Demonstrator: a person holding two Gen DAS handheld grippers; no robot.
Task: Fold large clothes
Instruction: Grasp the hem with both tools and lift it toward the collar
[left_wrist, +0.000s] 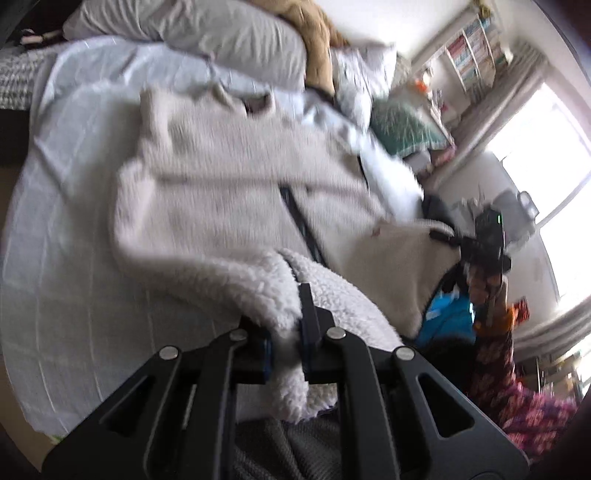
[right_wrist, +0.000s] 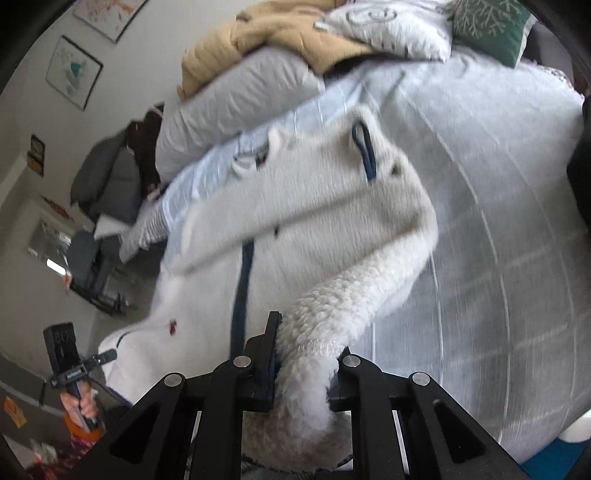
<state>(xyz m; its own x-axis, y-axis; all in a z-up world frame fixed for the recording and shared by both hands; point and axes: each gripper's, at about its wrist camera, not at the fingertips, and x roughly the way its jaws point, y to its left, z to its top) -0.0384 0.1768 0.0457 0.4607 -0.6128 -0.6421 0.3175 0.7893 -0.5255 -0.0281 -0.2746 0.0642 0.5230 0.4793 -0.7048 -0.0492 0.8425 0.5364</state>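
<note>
A cream fleece jacket (left_wrist: 221, 188) with a dark zipper lies spread on the bed's pale striped sheet (left_wrist: 62, 229). My left gripper (left_wrist: 286, 321) is shut on the jacket's fluffy hem edge by the zipper and holds it lifted. My right gripper (right_wrist: 306, 343) is shut on the cuff of a sleeve (right_wrist: 332, 306), raised off the sheet (right_wrist: 498, 206). The jacket's body (right_wrist: 295, 206) stretches away from the right gripper toward the pillows. The right gripper also shows in the left wrist view (left_wrist: 448, 238), and the left one in the right wrist view (right_wrist: 105, 356), both at the jacket's edge.
Grey pillows (left_wrist: 221, 33), a tan blanket (right_wrist: 266, 37) and a green cushion (right_wrist: 491, 26) are piled at the bed's head. A bright window (left_wrist: 546, 155) and shelves stand beside the bed. A dark chair with clothes (right_wrist: 107, 184) stands by the wall.
</note>
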